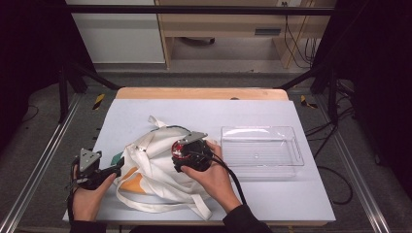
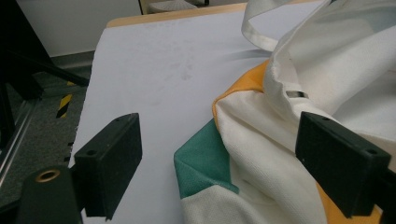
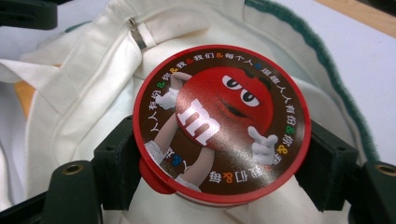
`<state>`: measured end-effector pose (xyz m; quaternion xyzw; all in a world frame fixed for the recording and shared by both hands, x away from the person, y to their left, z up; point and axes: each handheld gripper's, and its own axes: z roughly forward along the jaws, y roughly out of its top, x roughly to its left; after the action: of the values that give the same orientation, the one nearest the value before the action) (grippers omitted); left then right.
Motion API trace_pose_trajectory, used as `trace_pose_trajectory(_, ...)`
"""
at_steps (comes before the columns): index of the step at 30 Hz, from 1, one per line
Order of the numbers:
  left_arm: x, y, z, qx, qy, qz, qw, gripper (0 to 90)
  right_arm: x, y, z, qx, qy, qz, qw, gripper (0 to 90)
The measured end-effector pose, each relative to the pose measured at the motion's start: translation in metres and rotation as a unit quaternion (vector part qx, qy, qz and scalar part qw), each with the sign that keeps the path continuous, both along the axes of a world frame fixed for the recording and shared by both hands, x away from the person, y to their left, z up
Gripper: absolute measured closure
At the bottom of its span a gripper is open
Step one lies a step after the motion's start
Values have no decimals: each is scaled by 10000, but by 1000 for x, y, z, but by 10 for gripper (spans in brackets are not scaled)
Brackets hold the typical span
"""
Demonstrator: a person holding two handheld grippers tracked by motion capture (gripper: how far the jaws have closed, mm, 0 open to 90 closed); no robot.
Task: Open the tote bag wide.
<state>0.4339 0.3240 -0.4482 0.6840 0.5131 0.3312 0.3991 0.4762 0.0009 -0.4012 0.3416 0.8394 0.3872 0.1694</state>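
1. The counter [image 1: 160, 109] has a pale sheet on it. The biggest thing on it is a white cloth tote bag [image 1: 155, 170] with orange and green patches. Everything else here is told from that bag.

2. To the right of the bag sits a clear plastic tray [image 1: 261, 150]. It has nothing in it. It does not touch the bag.

3. The right hand-held gripper [image 3: 219, 156] is clenched on a round red candy tin [image 3: 219, 123] with a cartoon candy face on its lid. One black jaw presses on each side of the tin.

4. The tin is up over the open mouth of the bag, above the white cloth and not resting in it. So I think the tin is out of the bag, or nearly out.

5. What is left, I think, is to carry the tin away from the bag and set it in the clear tray on the bag's right. That part is not done yet.

6. The right hand [image 1: 214, 177] comes from the bottom, over the bag's right half, and tips its gripper down toward the bag.

7. The left hand-held gripper [image 2: 219, 158] is at the bag's left edge. Its jaws stand apart, released, with the green corner [image 2: 201, 161] of the bag lying between them. They do not pinch the cloth.

8. The left hand [image 1: 90, 191] rests low on the counter, left of the bag, pointing its gripper sideways at it.
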Motion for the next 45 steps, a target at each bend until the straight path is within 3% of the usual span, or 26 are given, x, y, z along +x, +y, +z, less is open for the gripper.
trace_pose_trajectory(18,1,-1,-1,9,-1,-31,10000,108,-8,-20,34,2,-249,56,9997,261)
trace_pose_trajectory(45,1,-2,-2,55,33,-55,10000,109,-4,-62,45,68,-171,-76,9998,261)
